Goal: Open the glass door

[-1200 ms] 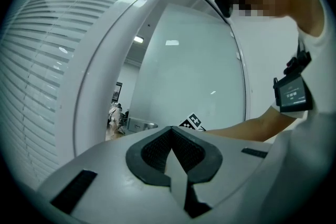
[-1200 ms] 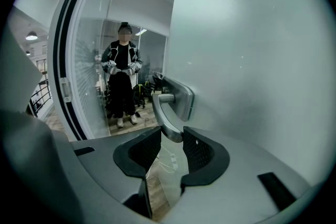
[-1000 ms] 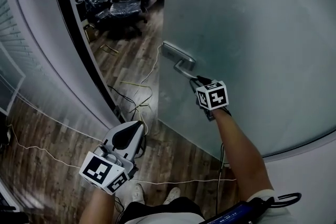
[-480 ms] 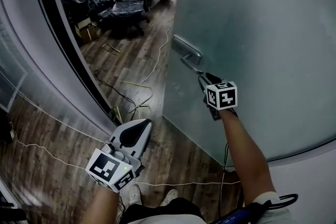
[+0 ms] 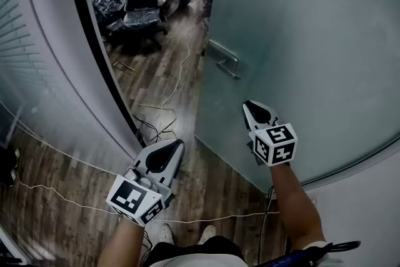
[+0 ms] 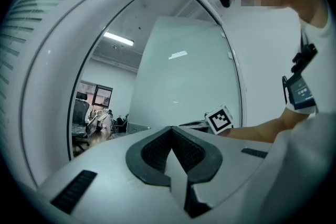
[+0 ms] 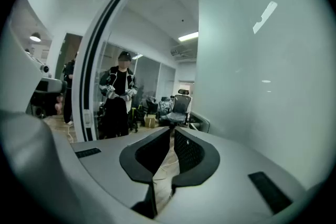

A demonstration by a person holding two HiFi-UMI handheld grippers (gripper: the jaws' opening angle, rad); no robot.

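The frosted glass door (image 5: 312, 59) stands ajar on the right, and its metal lever handle (image 5: 224, 59) is free. My right gripper (image 5: 250, 106) hovers in front of the door, below the handle and apart from it. Its jaws have just been closing. A slim gap remains between them and nothing is in it. In the right gripper view, the right gripper (image 7: 172, 131) points along the door (image 7: 252, 71) into the room. My left gripper (image 5: 178, 144) hangs low by the door's edge. In the left gripper view, the left gripper (image 6: 171, 129) is shut and empty.
A black door frame (image 5: 100, 47) and a curved glass wall (image 5: 50, 90) bound the opening on the left. Beyond it, office chairs (image 5: 144, 0) stand on the wood floor, and cables (image 5: 169, 97) trail across it. A person (image 7: 118, 97) stands behind the glass.
My right gripper has come off the door handle and pulled back toward me, its jaws narrower than before. The left gripper has hardly moved.
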